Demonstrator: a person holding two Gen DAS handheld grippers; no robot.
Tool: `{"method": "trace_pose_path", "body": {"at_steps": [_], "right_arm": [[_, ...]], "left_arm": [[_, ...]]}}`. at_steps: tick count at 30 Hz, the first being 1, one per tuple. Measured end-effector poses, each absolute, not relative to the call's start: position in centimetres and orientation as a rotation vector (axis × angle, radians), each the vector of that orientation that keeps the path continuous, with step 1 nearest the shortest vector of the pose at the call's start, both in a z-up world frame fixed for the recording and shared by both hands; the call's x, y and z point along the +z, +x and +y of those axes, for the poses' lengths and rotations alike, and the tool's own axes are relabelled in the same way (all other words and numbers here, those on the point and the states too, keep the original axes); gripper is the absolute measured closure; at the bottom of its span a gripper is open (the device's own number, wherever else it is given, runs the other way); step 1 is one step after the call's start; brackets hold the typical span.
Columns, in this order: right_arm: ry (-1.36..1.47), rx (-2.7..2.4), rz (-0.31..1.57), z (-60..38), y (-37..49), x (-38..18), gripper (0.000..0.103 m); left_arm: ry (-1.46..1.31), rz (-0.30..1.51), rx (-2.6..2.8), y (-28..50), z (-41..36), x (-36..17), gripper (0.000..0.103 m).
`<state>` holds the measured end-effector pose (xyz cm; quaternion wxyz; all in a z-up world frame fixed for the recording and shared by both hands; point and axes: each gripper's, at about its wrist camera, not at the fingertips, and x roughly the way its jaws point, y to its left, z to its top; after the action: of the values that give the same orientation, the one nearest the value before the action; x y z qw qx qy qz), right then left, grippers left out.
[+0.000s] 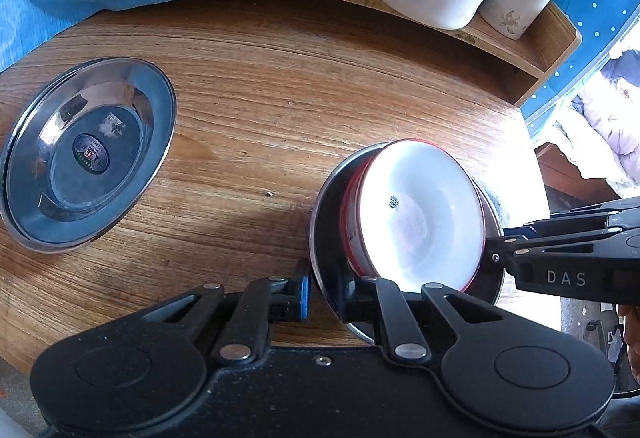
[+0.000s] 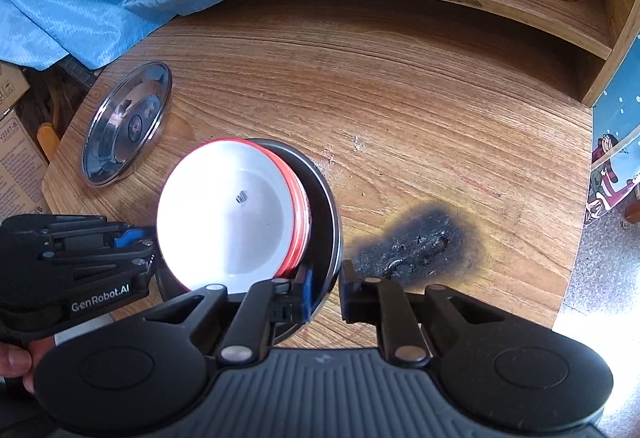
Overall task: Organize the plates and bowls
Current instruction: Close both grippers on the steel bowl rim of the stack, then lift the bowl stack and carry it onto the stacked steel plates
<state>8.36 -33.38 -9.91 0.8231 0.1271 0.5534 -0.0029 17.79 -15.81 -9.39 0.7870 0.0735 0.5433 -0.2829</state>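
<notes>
While its fingers straddle the rim of a steel bowl [image 1: 328, 238], the left gripper [image 1: 324, 294] stands only partly spread, one blue-padded finger outside the wall and the other inside; whether the pads actually press the metal cannot be told. Nested in that steel bowl, tipped toward the right gripper's side, sits a white bowl with a red outside [image 1: 416, 214].

From the opposite side the right gripper [image 2: 324, 288] straddles the same steel rim [image 2: 332, 222] in the same way, its fingers a moderate gap apart, with the red-and-white bowl [image 2: 228, 214] just ahead and to its left. A firm pinch is not visible here either.

Both grippers reach in low and roughly level, facing each other across the bowls. A thumb [image 2: 14, 360] shows behind the left gripper's handle.

Well ahead and left of both grippers, a steel plate [image 1: 86, 154] lies flat on the wooden table [image 1: 300, 98]. Just beyond the right gripper's right finger is a black burn mark [image 2: 416, 246].
</notes>
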Motion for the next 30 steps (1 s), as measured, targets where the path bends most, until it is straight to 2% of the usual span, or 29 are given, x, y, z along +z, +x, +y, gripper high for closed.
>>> {"method": "trace_pose_path", "body": {"at_steps": [30], "right_arm": [[0.272,0.03,1.131,-28.0,13.5,-6.0,0.088]], "left_arm": [[-0.026,1.141,-0.522,22.5,-8.9,-5.6,0.095]]}}
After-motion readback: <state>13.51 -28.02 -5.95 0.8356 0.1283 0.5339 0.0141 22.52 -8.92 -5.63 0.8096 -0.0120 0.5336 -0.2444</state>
